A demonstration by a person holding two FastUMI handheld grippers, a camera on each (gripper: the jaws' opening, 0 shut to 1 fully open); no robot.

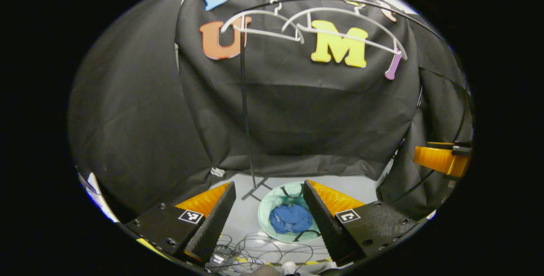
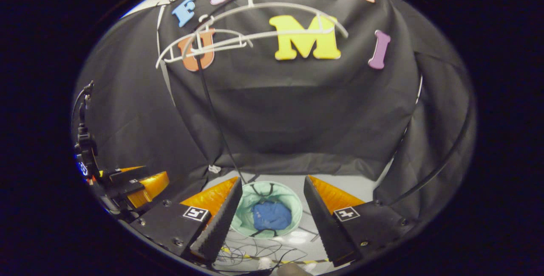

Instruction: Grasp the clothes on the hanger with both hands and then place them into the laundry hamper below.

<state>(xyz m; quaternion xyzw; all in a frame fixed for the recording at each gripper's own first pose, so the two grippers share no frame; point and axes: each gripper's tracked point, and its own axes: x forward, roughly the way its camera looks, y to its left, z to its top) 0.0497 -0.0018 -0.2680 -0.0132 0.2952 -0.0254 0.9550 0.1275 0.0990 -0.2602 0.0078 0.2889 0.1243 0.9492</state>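
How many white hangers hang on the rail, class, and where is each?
2, both bare. One hanger hangs toward the left end of the rail, by the upright pole; the other hanger hangs to its right, overlapping it slightly.

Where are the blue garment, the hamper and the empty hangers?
blue garment (image 2: 272, 215), right gripper view, middle of the cloth.
hamper (image 1: 265, 208), left gripper view, pale green left wall.
hangers (image 1: 340, 12), left gripper view, top arch.

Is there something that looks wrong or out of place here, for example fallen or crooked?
Nothing is spilled or damaged. The blue garment lies crumpled inside the pale green hamper, and both white hangers hang bare. One oddity: loose cables lie tangled on the floor beside the hamper.
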